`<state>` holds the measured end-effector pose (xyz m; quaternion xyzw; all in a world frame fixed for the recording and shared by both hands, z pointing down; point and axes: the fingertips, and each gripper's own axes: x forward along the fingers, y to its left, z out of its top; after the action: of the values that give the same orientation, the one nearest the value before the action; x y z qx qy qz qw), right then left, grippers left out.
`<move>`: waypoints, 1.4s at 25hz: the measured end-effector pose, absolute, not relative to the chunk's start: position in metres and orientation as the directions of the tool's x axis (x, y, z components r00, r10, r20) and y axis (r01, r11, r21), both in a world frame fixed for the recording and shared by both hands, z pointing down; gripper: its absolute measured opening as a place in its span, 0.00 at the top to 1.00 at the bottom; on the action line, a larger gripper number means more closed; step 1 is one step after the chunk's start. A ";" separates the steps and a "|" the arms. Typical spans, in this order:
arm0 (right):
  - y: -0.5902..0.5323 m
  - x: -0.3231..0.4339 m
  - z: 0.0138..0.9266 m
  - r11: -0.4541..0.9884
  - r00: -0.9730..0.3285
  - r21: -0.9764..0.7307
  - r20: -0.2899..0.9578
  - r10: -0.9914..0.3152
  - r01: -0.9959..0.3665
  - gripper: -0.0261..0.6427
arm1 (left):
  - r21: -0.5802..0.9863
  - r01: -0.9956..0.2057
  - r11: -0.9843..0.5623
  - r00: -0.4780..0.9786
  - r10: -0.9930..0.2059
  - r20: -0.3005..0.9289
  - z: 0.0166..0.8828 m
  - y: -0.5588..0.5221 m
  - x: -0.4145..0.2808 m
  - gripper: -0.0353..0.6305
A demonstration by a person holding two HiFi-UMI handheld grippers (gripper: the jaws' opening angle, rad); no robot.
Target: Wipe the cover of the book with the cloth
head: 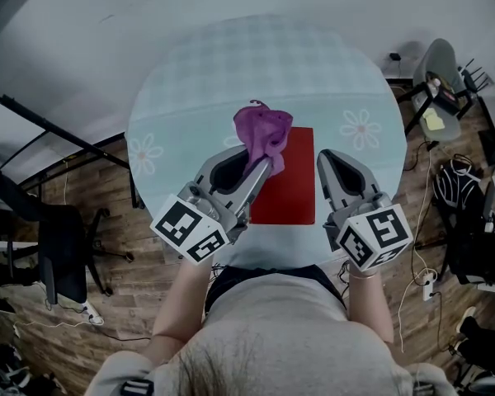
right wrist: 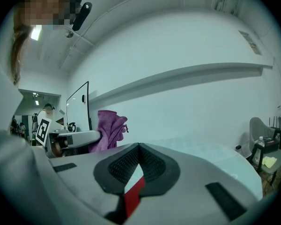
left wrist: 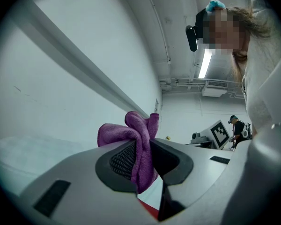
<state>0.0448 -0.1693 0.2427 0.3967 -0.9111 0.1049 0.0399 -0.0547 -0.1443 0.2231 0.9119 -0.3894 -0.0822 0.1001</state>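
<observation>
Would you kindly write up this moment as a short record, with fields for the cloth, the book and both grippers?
Surface: round table with a pale checked cover
Book: red book, closed, lying flat near the person's edge
Cloth: purple cloth, bunched, over the book's far left corner; contact unclear
Left: left gripper shut on the cloth
Right: right gripper shut, empty, by the book's right edge

On table (head: 198, 81): book (head: 290, 190) beneath cloth (head: 262, 130)

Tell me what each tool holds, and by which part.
The left tool grips the cloth by a bunched fold. The right tool is shut and holds nothing.
</observation>
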 end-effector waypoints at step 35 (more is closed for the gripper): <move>-0.170 0.049 0.251 0.658 -0.668 -0.124 0.204 -0.715 -0.743 0.93 | 0.235 -0.704 -0.671 0.684 -0.729 -0.035 0.232 -0.144 -0.050 0.80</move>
<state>0.0492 -0.1700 0.2508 0.4014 -0.9080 0.0987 0.0688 -0.0499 -0.1444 0.2323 0.9118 -0.3928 -0.0629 0.1015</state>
